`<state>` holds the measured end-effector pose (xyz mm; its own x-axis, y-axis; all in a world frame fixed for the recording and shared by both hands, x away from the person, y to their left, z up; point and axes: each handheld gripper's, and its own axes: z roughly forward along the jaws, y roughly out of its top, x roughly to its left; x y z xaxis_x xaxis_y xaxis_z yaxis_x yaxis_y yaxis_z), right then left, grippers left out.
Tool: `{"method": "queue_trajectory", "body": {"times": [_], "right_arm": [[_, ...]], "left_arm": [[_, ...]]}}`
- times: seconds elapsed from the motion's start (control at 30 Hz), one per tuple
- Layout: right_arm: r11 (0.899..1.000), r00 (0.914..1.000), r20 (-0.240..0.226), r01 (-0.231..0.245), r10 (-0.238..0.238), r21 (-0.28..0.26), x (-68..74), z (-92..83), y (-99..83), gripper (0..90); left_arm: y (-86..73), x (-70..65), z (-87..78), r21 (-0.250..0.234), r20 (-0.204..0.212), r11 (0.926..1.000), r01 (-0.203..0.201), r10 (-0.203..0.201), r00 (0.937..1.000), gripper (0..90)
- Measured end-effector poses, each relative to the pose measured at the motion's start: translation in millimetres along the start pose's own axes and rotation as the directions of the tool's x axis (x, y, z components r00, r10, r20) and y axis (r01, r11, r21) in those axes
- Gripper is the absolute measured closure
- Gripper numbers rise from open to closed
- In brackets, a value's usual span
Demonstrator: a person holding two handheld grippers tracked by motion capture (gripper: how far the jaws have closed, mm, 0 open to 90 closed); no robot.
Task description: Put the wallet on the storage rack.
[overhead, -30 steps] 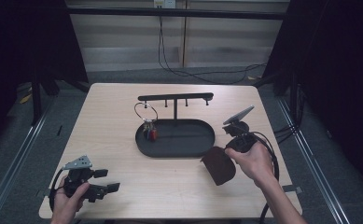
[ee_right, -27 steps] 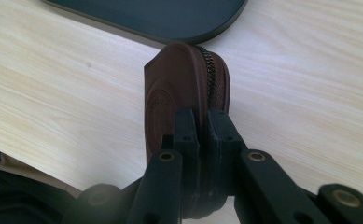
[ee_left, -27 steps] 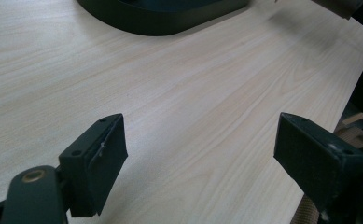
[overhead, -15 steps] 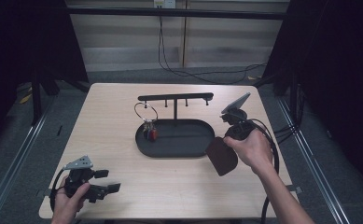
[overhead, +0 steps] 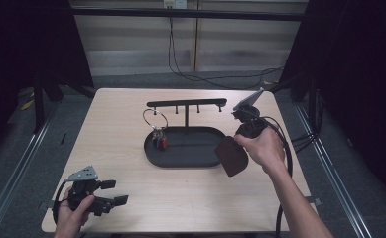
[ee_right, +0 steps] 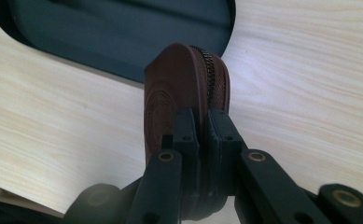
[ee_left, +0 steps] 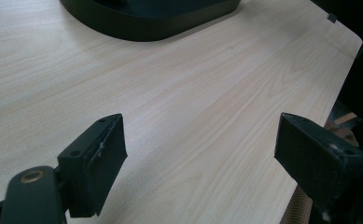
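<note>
A brown zipped leather pouch point(overhead: 231, 154) point(ee_right: 184, 88) hangs above the table at the right end of the black oval tray point(overhead: 190, 151). My right gripper point(overhead: 236, 142) point(ee_right: 201, 126) is shut on the pouch's edge, with the zip facing up in the right gripper view. A T-shaped black stand point(overhead: 186, 104) rises from the tray. A bunch of keys point(overhead: 159, 140) on a wire ring hangs from the stand's left side. My left gripper point(overhead: 115, 192) point(ee_left: 202, 140) rests open near the table's front left corner, nothing between its jaws.
The tray's rim point(ee_left: 146, 25) lies ahead of the left gripper across bare wood. Part of the tray point(ee_right: 123, 28) sits just beyond the pouch. The table's right edge point(overhead: 292, 148) is close to the right hand. Cables trail on the floor behind the table.
My right gripper has lifted the pouch and carried it away from the front edge, toward the tray's right end. The left gripper has stayed put.
</note>
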<state>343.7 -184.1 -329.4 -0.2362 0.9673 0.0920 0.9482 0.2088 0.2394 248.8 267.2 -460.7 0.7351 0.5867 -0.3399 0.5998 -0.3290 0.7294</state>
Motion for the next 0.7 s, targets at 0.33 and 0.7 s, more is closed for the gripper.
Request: {"method": "queue_trajectory", "body": {"times": [0.33,0.7], "right_arm": [[1.000,1.0000,-0.005,-0.002,0.002,0.004,0.1,6.4,14.8,83.3],[0.999,0.9992,-0.018,-0.036,0.035,-0.024,-6.6,6.1,29.1,83.3]], "left_arm": [[-0.2,0.9,0.2,0.005,-0.002,1.0000,0.002,-0.002,1.0000,16.4],[-0.3,1.5,1.0,0.012,-0.003,0.9999,0.003,-0.003,1.0000,16.3]]}}
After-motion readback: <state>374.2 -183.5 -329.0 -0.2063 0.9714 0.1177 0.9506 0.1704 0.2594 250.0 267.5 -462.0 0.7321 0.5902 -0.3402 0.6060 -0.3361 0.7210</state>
